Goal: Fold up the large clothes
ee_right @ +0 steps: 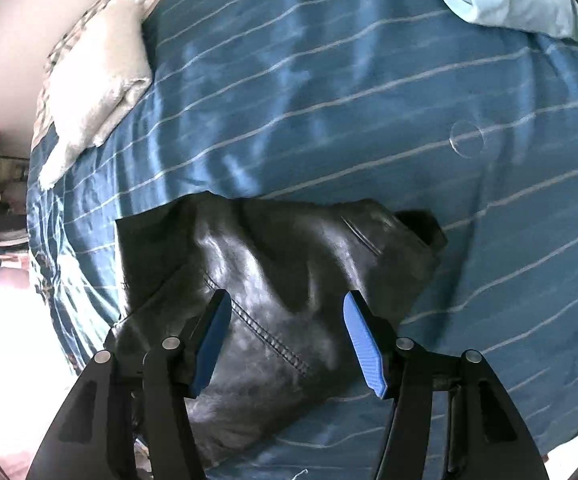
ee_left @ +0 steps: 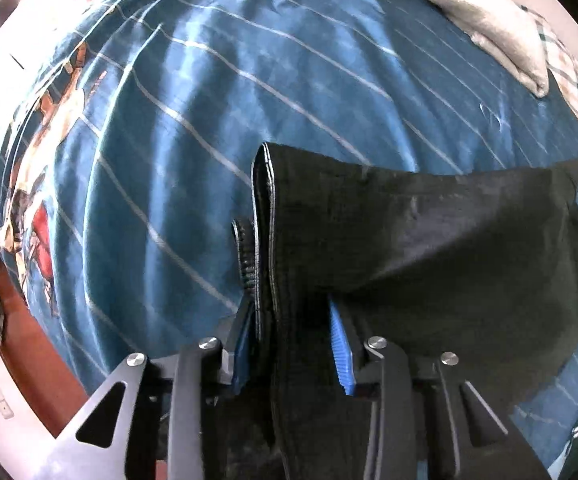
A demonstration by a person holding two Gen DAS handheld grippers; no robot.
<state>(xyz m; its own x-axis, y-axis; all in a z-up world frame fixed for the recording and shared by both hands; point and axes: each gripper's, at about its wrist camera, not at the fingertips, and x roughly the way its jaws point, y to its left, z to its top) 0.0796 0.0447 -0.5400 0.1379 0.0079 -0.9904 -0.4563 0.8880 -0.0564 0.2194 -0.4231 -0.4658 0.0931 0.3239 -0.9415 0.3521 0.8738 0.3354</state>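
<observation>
Two tongs: left (ee_left: 293,320) grips one black garment (ee_left: 429,240) (right (ee_right: 287,344) gapes).

Spread right gripper (ee_right: 287,336) over black trousers (ee_right: 273,264)

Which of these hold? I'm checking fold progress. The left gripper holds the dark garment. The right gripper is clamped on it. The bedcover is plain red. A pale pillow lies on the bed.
1. The left gripper holds the dark garment: true.
2. The right gripper is clamped on it: false, its jaws stand open above the garment.
3. The bedcover is plain red: false, blue with thin white stripes.
4. A pale pillow lies on the bed: true.
</observation>
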